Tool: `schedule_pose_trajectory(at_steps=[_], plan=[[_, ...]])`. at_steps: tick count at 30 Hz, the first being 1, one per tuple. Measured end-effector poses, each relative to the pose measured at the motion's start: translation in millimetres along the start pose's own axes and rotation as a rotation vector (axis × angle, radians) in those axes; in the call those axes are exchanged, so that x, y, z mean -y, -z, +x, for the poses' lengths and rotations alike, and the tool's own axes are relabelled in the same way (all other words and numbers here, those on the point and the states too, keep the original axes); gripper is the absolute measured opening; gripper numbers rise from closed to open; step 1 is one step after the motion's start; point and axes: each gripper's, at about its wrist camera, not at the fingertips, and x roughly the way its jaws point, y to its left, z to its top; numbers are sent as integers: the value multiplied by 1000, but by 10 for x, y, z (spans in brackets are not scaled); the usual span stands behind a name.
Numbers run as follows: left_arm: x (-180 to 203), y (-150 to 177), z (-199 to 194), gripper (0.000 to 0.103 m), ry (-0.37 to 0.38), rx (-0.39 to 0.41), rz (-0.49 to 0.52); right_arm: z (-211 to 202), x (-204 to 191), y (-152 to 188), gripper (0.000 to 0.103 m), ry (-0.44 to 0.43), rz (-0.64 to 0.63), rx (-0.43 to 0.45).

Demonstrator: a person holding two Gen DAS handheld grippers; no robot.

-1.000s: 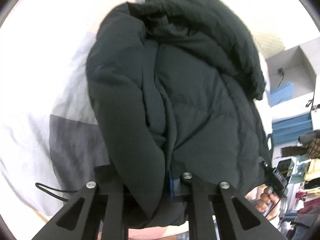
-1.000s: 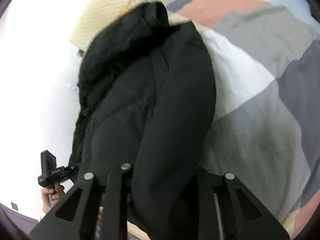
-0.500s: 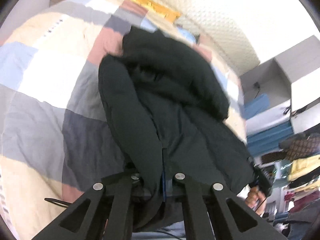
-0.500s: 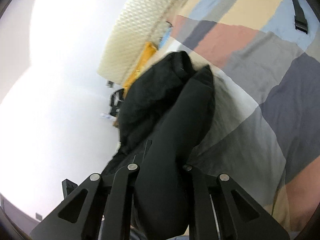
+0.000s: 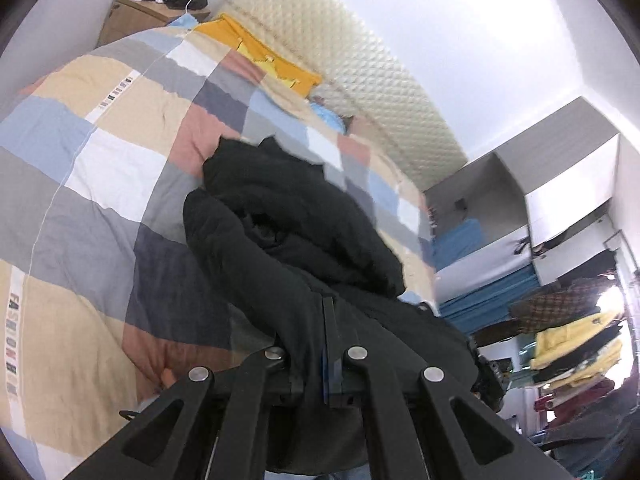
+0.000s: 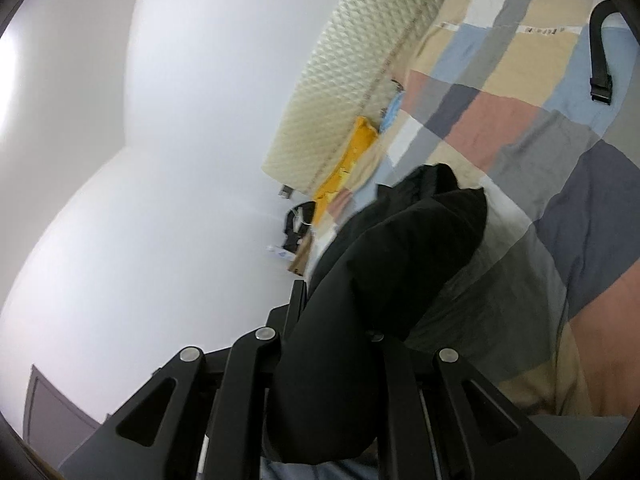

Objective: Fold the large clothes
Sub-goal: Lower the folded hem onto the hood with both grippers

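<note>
**Both tools on the jacket, bulk running out toward twelve**

Starting on my left: the left tool (image 5: 312,364) is clamped narrow on a thick fold of the black jacket (image 5: 304,248), the padded cloth bunched right between its fingers. From there the jacket runs away toward twelve o'clock, a long dark ridge with its far end, hood or collar by the look of it, resting on the patchwork bed cover (image 5: 92,176). That long axis is the thing to watch: it lies almost straight ahead of the left tool, tipping slightly toward eleven.

Across to my right: the right tool (image 6: 328,344) is closed on another swell of the same jacket (image 6: 400,248), fabric filling the gap completely. Here the garment heads off toward one o'clock, over the bed cover (image 6: 520,128), so my guess is each tool has one end of the near hem, and neither is nearer the far end than the other. Any fold away from me would carry this edge along that axis toward the headboard (image 5: 360,64).

Now the trouble spots. The fingertips of both tools are buried in cloth, so I can't tell how deep the grip goes. The jacket's near edge drops out of sight below both views. Sleeves? Can't pick them out in that black mass. A black strap (image 6: 600,56) lies well apart at two o'clock.
</note>
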Motion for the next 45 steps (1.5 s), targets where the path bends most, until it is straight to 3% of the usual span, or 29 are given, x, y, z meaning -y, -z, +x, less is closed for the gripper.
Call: schedule_pose_trajectory(at_steps=[5,8,17,23,28,34,37,41,45], plan=[[118,45,-301,2,44,45,3,-274,-280,34,13,-71,-12,40],[277,-5,-398,2,20,61,41,-265,-373,-58,13,-71,-14,66],[493,-569,-119,3,-36,66,41,134,-360,-566,14,3,77,86],[538,-1030,338,3,-151,56,37,539,-265,-932,14,121,95,63],[531,-1273,593,4,-186,100,73,803,-250,-1178,14,177,65,69],[387,-1640,1095,4,-263,94,62,1409,1,-1488,14,301,74,34],[269,-1814,1451,5,-313,107,78,1702,140,-1597,14,358,57,13],[27,-1893,2002,6,-411,132,120,2200,345,-1695,14,466,-63,-33],[-342,-1965,2427,6,-407,122,54,2522,678,-1720,14,515,-70,-81]])
